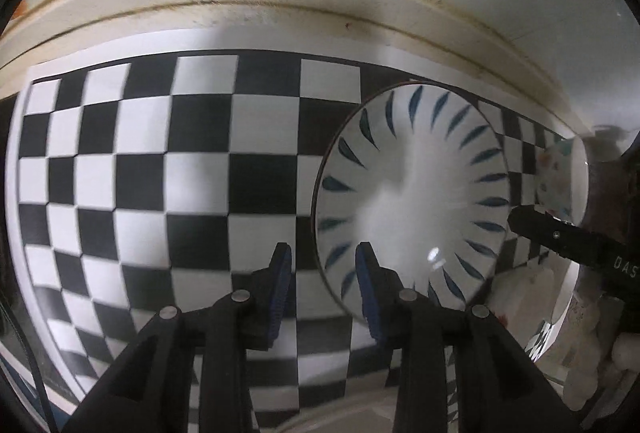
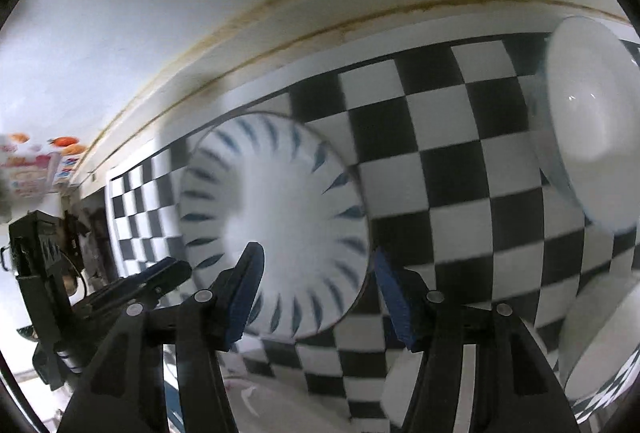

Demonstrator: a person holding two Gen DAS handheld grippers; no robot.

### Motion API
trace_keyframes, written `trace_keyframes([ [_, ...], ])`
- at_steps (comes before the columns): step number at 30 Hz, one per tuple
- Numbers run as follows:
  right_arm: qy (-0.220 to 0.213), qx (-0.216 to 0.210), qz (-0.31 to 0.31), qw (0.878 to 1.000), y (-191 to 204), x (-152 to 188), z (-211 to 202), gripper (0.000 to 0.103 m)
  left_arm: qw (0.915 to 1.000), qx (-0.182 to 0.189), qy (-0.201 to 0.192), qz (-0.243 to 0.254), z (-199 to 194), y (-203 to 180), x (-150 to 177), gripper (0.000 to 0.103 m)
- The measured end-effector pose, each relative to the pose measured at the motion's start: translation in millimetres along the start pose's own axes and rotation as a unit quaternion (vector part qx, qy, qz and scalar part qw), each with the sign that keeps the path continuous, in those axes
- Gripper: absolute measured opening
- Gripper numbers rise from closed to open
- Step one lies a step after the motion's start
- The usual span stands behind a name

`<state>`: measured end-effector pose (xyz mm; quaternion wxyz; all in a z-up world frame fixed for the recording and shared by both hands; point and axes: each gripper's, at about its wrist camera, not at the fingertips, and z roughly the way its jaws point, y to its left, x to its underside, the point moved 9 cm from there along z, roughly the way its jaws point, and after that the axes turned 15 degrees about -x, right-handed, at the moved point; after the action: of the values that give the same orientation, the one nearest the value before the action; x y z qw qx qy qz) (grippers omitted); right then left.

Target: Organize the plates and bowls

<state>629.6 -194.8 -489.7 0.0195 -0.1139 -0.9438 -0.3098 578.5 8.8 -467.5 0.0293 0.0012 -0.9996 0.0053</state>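
Both tools were released, empty: left tool (image 1: 322, 257); right tool (image 2: 316, 261); the blue-leaf bowl (image 1: 412, 201) and white bowl (image 2: 588, 125) lay apart, unstacked; sorting remained.

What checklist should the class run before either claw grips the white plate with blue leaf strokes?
1. Left claw open: ok.
2. Right claw open: ok.
3. White plate with blue leaf strokes flat on the black-and-white checkered mat: ok.
4. Plate rim between the left claw's jaws: cannot tell.
5. Plain white bowl apart from the plate: ok.
6. Picture sharpness: not ok, blurred.
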Motion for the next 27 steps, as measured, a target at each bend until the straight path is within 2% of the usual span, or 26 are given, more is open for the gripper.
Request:
trace_keyframes([
  [6, 0.014, -0.006, 0.021, 1.0, -21.4, -9.2, 18.4, 0.06, 0.9998, 0.0, 0.016, 0.009, 21.8, -8.4, -12.1, 0.031],
  [13, 0.021, -0.01, 0.024, 0.999, -28.5, -14.2, 27.0, 0.05, 0.9998, -0.006, 0.007, 0.02, 22.4, -14.5, -18.3, 0.031],
  [22, 0.025, -0.004, 0.016, 1.0, -25.3, -15.7, 31.6, 0.048, 0.9996, -0.011, -0.006, 0.025, 21.5, -21.3, -18.7, 0.03],
  [23, 0.027, -0.001, 0.014, 1.0, -24.7, -15.6, 32.2, 0.045, 0.9997, -0.009, -0.008, 0.021, 22.3, -23.3, -19.2, 0.026],
  [24, 0.027, 0.001, 0.013, 1.0, -24.4, -15.6, 32.4, 0.034, 0.9998, -0.009, -0.01, 0.016, 21.2, -20.1, -19.6, 0.026],
  [27, 0.03, 0.004, 0.008, 1.0, -22.8, -13.4, 36.2, 0.024, 0.9997, -0.013, -0.019, 0.013, 20.4, -23.4, -19.7, 0.026],
])
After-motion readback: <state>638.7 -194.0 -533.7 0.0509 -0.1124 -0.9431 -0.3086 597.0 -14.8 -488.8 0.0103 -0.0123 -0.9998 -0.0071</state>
